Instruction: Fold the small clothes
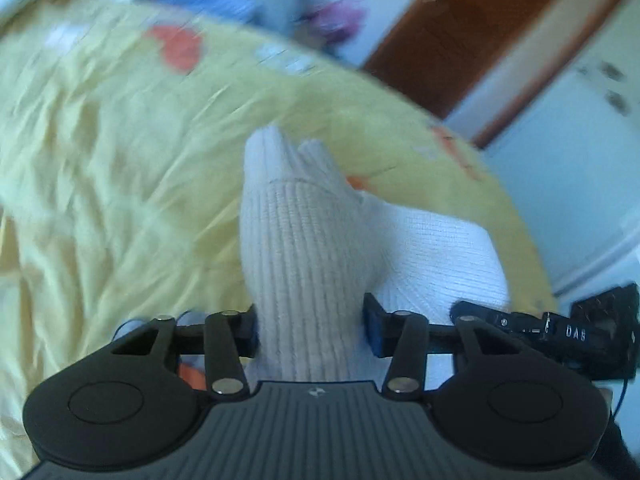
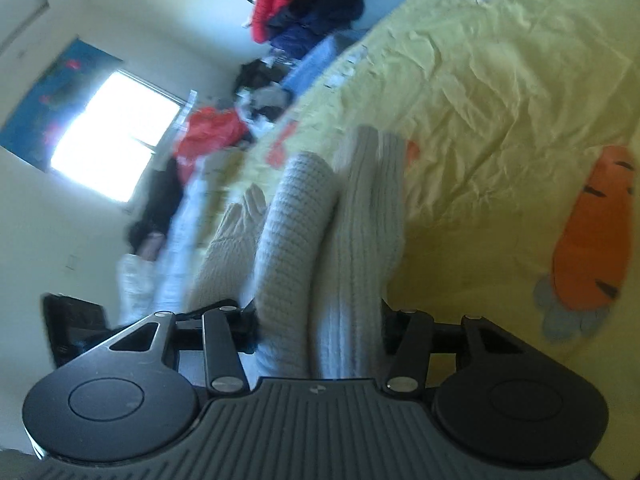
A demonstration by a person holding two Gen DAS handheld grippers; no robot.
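A white ribbed knit glove (image 1: 304, 240) fills the space between the jaws of my left gripper (image 1: 310, 332), which is shut on its cuff and holds it above the yellow bedsheet (image 1: 100, 152). Its fingers point away from me. In the right wrist view my right gripper (image 2: 320, 332) is shut on the same white knit fabric (image 2: 332, 240), bunched in thick folds between the jaws. The other gripper (image 1: 560, 332) shows at the right edge of the left wrist view, and a white-gloved hand (image 2: 236, 228) shows left of the folds.
The yellow bedsheet (image 2: 500, 100) has orange carrot prints (image 2: 596, 232). A pile of red, blue and dark clothes (image 2: 304, 4) lies at the far edge of the bed. A brown door (image 1: 460, 28), white wall and bright window (image 2: 116, 140) lie beyond.
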